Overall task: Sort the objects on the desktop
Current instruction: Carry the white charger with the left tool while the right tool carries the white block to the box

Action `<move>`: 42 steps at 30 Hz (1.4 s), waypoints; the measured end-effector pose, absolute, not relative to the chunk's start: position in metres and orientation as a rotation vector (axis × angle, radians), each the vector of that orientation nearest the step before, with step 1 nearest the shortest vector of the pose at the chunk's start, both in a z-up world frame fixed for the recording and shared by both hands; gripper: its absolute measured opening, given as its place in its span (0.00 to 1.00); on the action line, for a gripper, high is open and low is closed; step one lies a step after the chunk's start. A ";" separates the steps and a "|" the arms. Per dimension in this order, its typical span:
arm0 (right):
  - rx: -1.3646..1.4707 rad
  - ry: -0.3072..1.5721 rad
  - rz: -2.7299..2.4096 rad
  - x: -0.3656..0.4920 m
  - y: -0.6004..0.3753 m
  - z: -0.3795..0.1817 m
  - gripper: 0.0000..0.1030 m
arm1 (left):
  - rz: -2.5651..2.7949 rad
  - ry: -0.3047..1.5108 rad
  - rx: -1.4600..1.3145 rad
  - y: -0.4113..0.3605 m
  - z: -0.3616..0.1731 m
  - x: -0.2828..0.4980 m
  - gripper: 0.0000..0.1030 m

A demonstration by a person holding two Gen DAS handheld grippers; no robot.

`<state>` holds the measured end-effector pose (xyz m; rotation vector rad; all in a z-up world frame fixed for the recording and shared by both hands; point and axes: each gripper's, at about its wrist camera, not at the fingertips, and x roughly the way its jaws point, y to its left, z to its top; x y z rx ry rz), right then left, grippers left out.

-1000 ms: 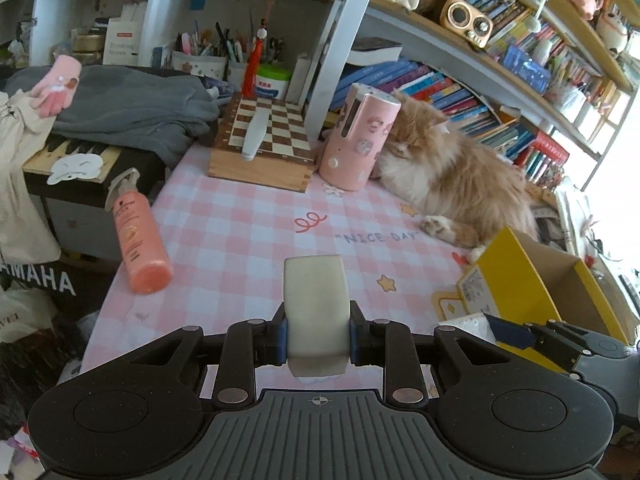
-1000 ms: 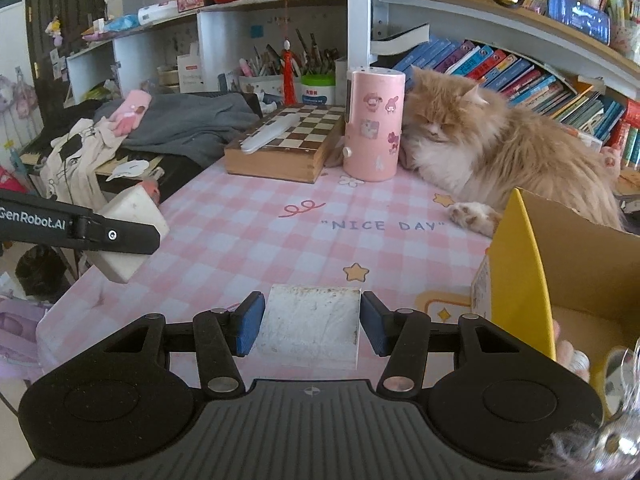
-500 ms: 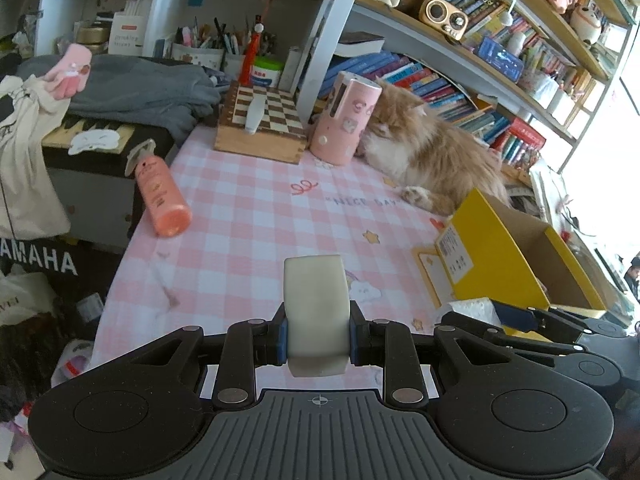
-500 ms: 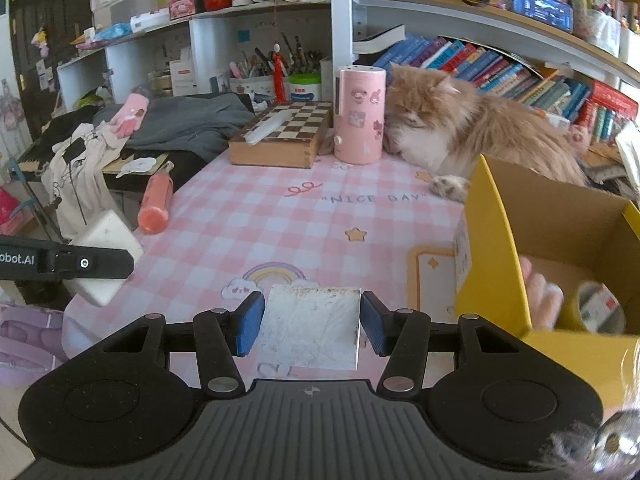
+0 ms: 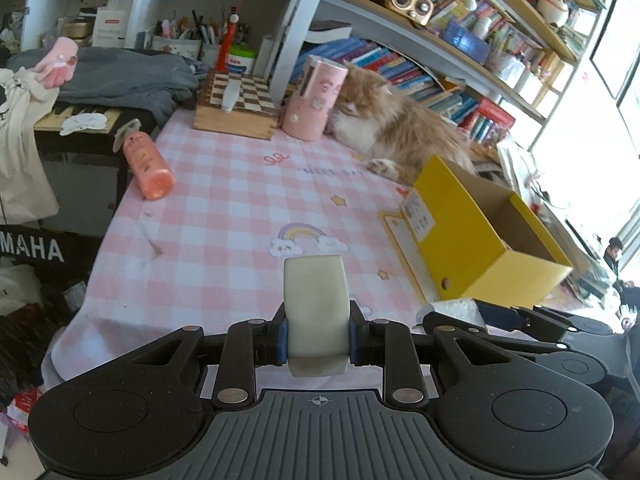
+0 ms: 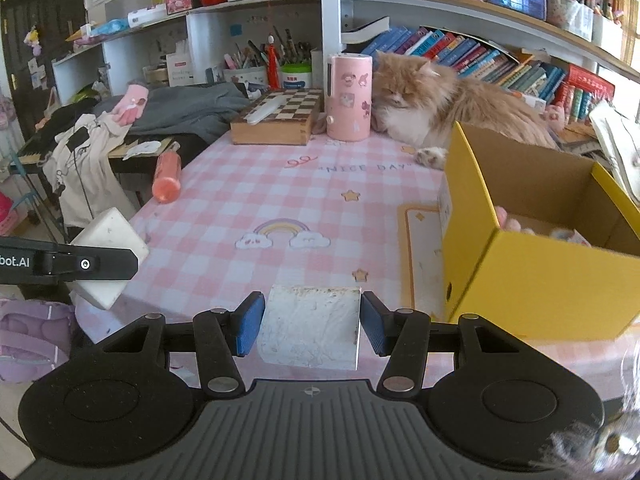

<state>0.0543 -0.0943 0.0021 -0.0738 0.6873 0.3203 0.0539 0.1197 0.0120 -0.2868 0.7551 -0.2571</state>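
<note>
My left gripper is shut on a cream rounded block, held above the near edge of the pink checked tablecloth. My right gripper is shut on a flat white square slab with a speckled top edge. In the right wrist view the left gripper and its block show at the left. An open yellow box stands just right of the right gripper, with small items inside. An orange spray bottle lies at the table's left edge.
At the back stand a wooden chessboard box and a pink cylinder, with a cat lying beside it. Crowded shelves of books and pens rise behind. Left of the table are clothes and a keyboard.
Both grippers have drawn back from the shelves toward the table's near edge, each still holding its item. The rainbow print and more of the yellow box have come into view.
</note>
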 end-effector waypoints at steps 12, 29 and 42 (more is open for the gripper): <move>-0.043 0.709 0.219 0.023 -0.118 -0.001 0.48 | -0.387 0.783 -0.238 0.091 0.010 0.051 0.24; 0.006 0.746 0.005 -0.007 -0.178 -0.003 0.48 | -0.625 0.828 -0.156 0.014 0.006 0.065 0.24; 0.038 0.765 -0.039 -0.006 -0.248 -0.002 0.48 | -0.648 0.841 -0.145 -0.056 0.008 0.070 0.24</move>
